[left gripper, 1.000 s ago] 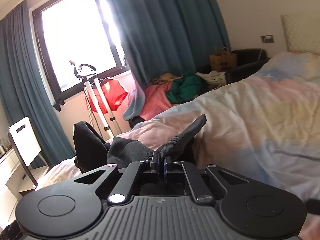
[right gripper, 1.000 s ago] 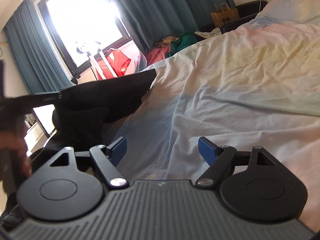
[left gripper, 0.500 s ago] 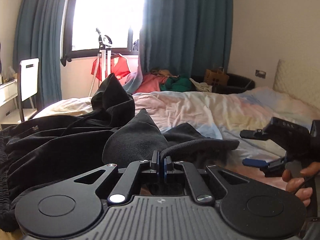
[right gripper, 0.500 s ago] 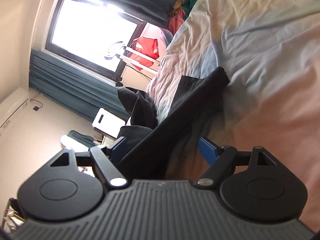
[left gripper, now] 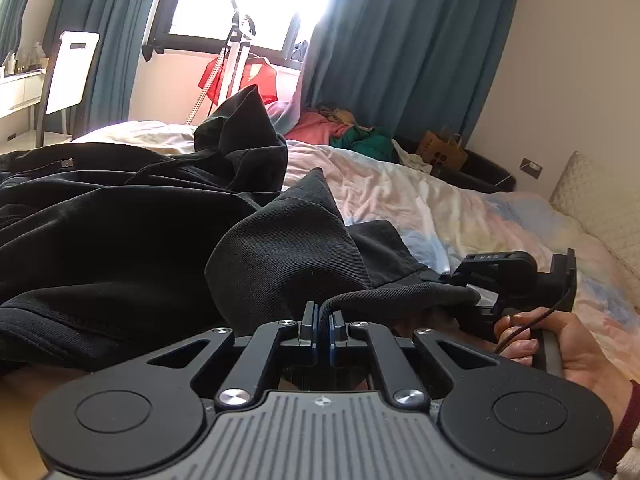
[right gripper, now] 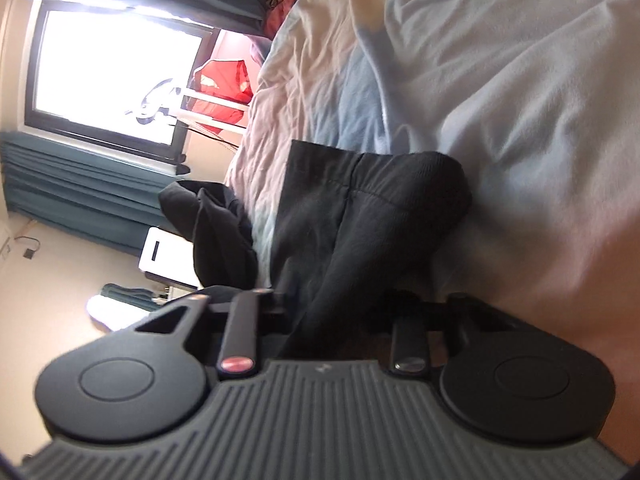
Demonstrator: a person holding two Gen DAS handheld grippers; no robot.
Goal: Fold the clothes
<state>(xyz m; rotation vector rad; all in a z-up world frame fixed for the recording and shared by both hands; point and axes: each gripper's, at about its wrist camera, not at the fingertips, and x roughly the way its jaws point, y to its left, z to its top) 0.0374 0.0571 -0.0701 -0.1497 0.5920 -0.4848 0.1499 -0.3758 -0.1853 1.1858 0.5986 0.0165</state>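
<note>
A black garment lies crumpled across the bed's left side, its hood standing up. My left gripper is shut on a ribbed edge of this garment, which arches over to the right. The right tool's black body is held by a hand just right of that edge. In the tilted right wrist view, a folded black part of the garment runs down between my right gripper fingers. They stand partly drawn in around it, and the cloth hides their pads.
The bed's pastel quilt stretches right towards a cream headboard. Behind it are teal curtains, a bright window, a white stand with a red cloth, a heap of clothes, a paper bag and a white chair.
My left gripper has swung over the bed with the black edge still pinched. My right gripper has rolled sideways onto the garment, and its fingers have come inward from wide open.
</note>
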